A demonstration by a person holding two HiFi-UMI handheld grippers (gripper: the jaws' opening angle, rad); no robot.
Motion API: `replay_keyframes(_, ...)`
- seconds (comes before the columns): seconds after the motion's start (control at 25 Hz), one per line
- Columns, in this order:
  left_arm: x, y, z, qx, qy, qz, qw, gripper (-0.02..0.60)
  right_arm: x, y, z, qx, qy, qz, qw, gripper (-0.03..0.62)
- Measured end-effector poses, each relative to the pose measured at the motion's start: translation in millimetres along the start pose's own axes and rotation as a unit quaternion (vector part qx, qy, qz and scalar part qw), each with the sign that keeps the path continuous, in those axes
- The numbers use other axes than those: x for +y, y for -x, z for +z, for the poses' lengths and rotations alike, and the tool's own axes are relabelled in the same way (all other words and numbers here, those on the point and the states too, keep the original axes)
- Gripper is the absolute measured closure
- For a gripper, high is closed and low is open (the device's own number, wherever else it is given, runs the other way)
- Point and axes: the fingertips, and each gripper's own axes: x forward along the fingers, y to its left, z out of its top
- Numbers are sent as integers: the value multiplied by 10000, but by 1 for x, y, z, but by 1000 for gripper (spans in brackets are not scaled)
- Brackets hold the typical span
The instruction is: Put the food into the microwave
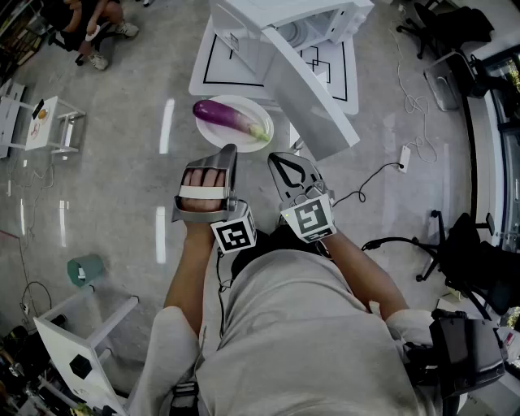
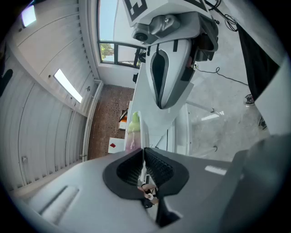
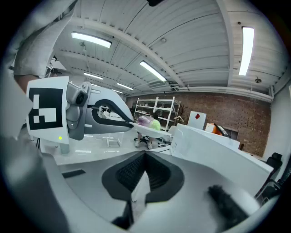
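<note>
- Gripping the near rim of the plate [image 1: 248, 106], the left gripper [image 1: 228, 149] has its jaws closed on it.
- The eggplant [image 1: 230, 116] lies on this plate, just in front of the microwave [image 1: 325, 24] and not inside.
- The door [image 1: 313, 101] stands open, right of the plate.
- The right gripper [image 1: 281, 159], beside the left one, is fully closed and holds nothing.

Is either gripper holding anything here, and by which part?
The left gripper grips the near rim of the round white plate carrying a purple eggplant; the right gripper is shut on nothing.
</note>
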Motion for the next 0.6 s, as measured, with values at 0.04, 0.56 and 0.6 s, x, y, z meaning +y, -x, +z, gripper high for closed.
replay_keyframes(0.04, -1, 0, 1, -25, 36, -53, 10000, 555, 0, 0, 0, 9, -3, -14, 10000, 583)
replay_keyframes(0.56, -2, 5, 1, -250, 127, -138, 9995, 555, 9, 11, -4, 173, -24, -272, 9995, 583)
replay_keyframes(0.6, -2, 5, 2, -289, 123, -134, 9994, 555, 9, 13, -3, 197, 1, -315, 9993, 583)
